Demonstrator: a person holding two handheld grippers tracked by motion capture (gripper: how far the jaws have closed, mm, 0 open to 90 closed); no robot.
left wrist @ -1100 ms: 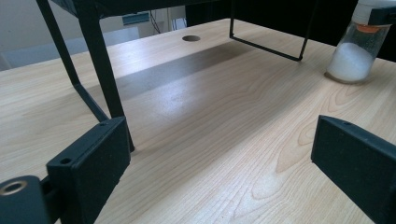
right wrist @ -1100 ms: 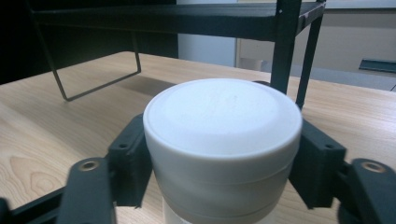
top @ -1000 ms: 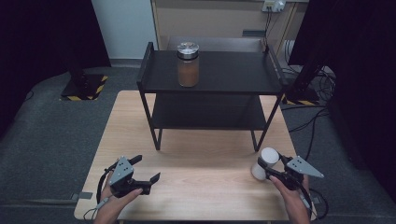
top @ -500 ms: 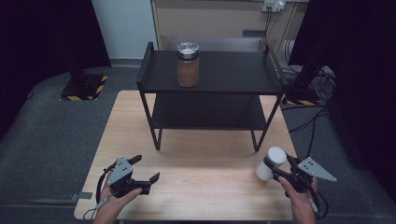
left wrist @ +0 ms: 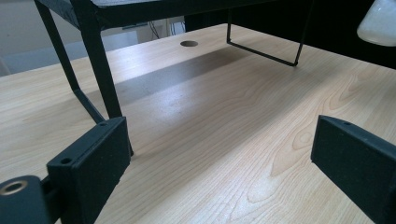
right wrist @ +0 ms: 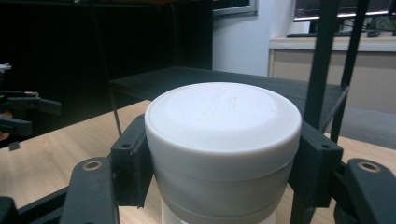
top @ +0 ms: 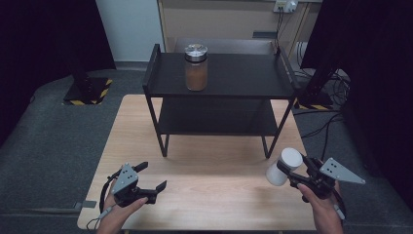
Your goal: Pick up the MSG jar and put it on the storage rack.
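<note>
The step in hand looks like carrying a white jar (top: 284, 166) toward the black rack (top: 219, 83). The right tongs (top: 287, 171) are clamped on the jar's sides just below its lid, seen close in the right gripper view, where the white jar (right wrist: 223, 149) sits squarely between the two black pads. In the high view the jar hangs tilted in front of the rack's right front leg, with its lid pointing up and toward the rack, and I judge it clear of the worktop (top: 214, 195). A glass jar of brown stuff (top: 196, 67) with a metal lid stands on the rack's top shelf, left of centre.

The next move, by my reading, calls for bringing the white jar upright and taking it over the rack's front edge to a free patch of a shelf, well apart from the brown jar, and setting it down flat before letting go. The rack's right leg and raised end rail are the things to keep clear of.

The right hand (top: 319, 197) grips its handle in front of the rack's right end, with the tongs aimed up and in toward it. The left tongs (top: 151, 178) stand wide with nothing between them, low over the worktop in front of the rack's left leg; the left hand (top: 122, 207) points them right, across the worktop.
</note>
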